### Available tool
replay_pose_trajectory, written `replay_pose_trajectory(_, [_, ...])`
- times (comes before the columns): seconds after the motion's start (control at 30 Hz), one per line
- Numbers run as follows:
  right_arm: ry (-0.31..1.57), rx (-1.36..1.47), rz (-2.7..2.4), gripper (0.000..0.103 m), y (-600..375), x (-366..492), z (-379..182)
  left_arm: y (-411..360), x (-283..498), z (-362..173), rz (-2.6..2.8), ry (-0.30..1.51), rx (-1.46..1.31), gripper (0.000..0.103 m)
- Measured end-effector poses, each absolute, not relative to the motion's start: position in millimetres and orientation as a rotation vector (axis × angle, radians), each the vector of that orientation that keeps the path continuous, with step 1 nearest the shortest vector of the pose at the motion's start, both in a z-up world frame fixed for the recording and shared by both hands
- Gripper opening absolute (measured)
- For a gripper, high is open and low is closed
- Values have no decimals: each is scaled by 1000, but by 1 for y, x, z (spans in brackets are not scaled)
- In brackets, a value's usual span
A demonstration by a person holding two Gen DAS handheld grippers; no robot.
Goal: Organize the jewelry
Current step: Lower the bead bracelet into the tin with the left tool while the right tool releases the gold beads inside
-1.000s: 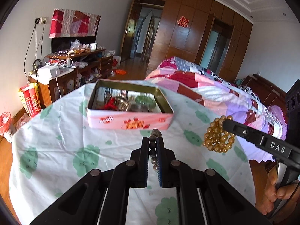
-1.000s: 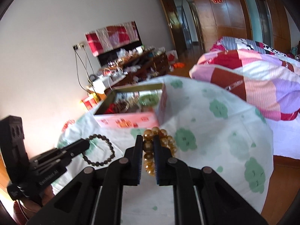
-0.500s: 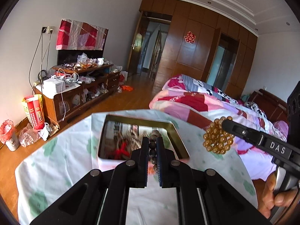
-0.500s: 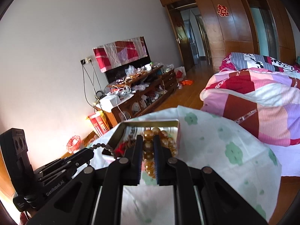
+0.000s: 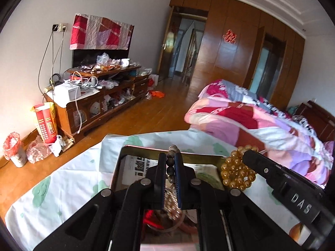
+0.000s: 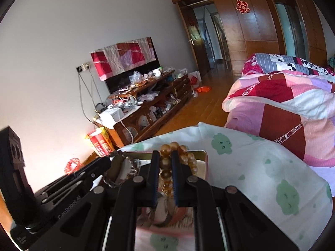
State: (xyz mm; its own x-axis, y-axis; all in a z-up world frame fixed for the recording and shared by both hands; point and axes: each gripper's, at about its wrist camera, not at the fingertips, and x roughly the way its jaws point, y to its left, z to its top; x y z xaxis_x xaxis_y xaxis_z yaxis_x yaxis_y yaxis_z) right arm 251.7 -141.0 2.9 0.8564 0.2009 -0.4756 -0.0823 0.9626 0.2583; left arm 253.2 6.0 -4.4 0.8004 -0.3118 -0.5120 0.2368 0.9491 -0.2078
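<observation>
Both bracelets over the tin

We see our left gripper (image 5: 171, 163) pinching the dark bead bracelet (image 5: 170, 168), our right gripper (image 6: 166, 163) pinching the amber bead bracelet (image 6: 167, 161) at 3 o'clock, above the open tin (image 5: 119, 167).

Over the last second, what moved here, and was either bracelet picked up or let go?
Both grippers travelled forward to the open tin: the left gripper carries the dark bead bracelet over its inside, the right gripper brings the amber bead bracelet above it. Nothing was released or newly taken; both stay clamped. The tin and tablecloth lie as before.
</observation>
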Motion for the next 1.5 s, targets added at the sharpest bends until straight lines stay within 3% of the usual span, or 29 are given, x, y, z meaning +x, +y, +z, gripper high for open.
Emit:
replay_pose_trajectory(0.63, [628,143,85,13,-133,288,-48,-5,278,-40,-133,691,1,7])
replay_pose_trajectory(1.5, [687,132,145,14,-126,296,-56,-13,281,-48,-104,703,59,7])
